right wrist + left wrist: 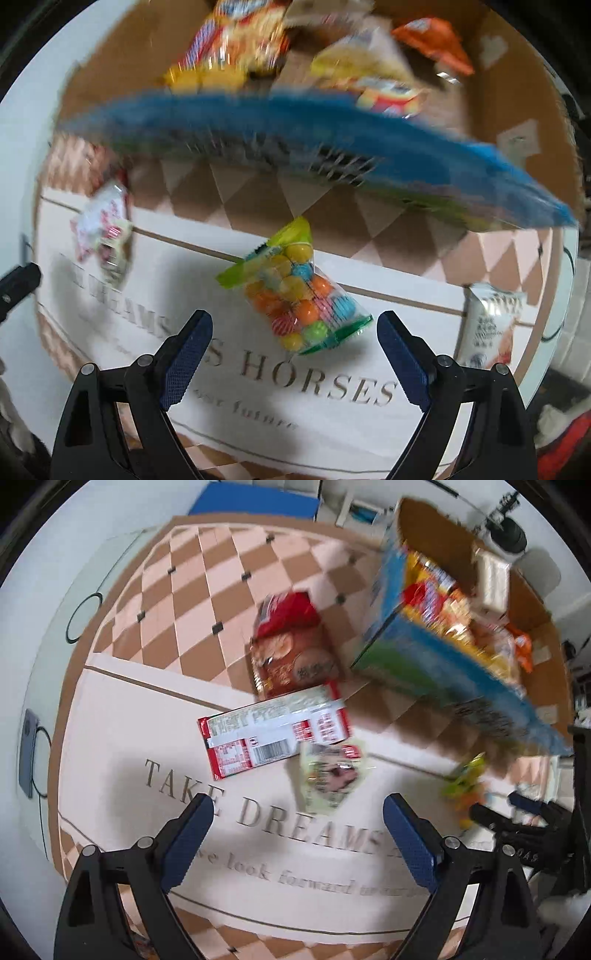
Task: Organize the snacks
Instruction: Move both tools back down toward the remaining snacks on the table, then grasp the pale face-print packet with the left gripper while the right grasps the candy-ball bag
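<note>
Both your grippers gape empty: candy bag (pixel 295 291) lies just ahead between right gripper's (pixel 294 360) fingers, pale packet (pixel 330 775) ahead of left gripper (pixel 298 843), box (pixel 295 136) beyond.

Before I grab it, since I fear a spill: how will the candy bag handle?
The candy bag is probably floppy, being thin clear film. The round balls inside would likely shift. Its glossy film may be slippery, so pinching the green header seems safer.

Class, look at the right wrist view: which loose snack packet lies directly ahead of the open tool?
The clear bag of colourful candy balls, lying between the right tool's fingers; the other packets sit far off to either side.
</note>
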A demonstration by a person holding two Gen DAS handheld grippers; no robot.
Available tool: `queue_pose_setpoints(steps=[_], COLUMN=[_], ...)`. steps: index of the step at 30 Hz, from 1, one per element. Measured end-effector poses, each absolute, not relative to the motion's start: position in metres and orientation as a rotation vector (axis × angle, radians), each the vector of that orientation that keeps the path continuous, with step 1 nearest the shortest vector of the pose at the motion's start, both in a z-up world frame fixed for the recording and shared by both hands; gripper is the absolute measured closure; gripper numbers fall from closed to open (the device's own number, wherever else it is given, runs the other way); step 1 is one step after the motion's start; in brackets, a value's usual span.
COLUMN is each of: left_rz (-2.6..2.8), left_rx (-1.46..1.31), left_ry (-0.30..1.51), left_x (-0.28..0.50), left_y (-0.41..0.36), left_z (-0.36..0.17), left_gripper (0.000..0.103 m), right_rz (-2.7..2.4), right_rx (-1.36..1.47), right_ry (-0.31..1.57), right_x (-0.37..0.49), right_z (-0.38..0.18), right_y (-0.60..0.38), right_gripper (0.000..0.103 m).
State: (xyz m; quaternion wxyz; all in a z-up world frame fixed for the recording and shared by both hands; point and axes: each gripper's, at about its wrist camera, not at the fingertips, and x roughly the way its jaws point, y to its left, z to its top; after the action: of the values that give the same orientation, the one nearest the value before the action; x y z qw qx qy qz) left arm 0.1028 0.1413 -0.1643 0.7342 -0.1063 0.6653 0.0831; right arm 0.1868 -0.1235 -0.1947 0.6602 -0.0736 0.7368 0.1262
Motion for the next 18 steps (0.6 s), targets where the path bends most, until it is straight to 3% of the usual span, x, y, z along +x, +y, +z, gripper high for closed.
queue_pose_setpoints(steps=[9, 15, 17, 18], left_rz=[0.096, 0.089, 0.089, 0.088], left_rx=[-0.332, -0.323, -0.306, -0.301], left_ry=[1.573, 1.596, 1.596, 1.597], left_x=[0.110, 0.123, 0.128, 0.128], left_y=[0.135, 0.121, 0.116, 0.115], left_z=[-0.212, -0.231, -0.233, -0.234], left_gripper=[0.009, 0.009, 0.016, 0.030], right_rz=[0.233, 0.200, 0.197, 0.194], right_rx=[-0.202, -0.211, -0.207, -0.206], right_ry=[1.708, 1.716, 1.715, 1.714], right_x=[0.188, 0.189, 0.193, 0.193], right_z=[-0.227, -0.232, -0.233, -0.233], right_y=[-0.117, -0.121, -0.122, -0.123], right_gripper=[0.012, 0.030, 0.031, 0.031])
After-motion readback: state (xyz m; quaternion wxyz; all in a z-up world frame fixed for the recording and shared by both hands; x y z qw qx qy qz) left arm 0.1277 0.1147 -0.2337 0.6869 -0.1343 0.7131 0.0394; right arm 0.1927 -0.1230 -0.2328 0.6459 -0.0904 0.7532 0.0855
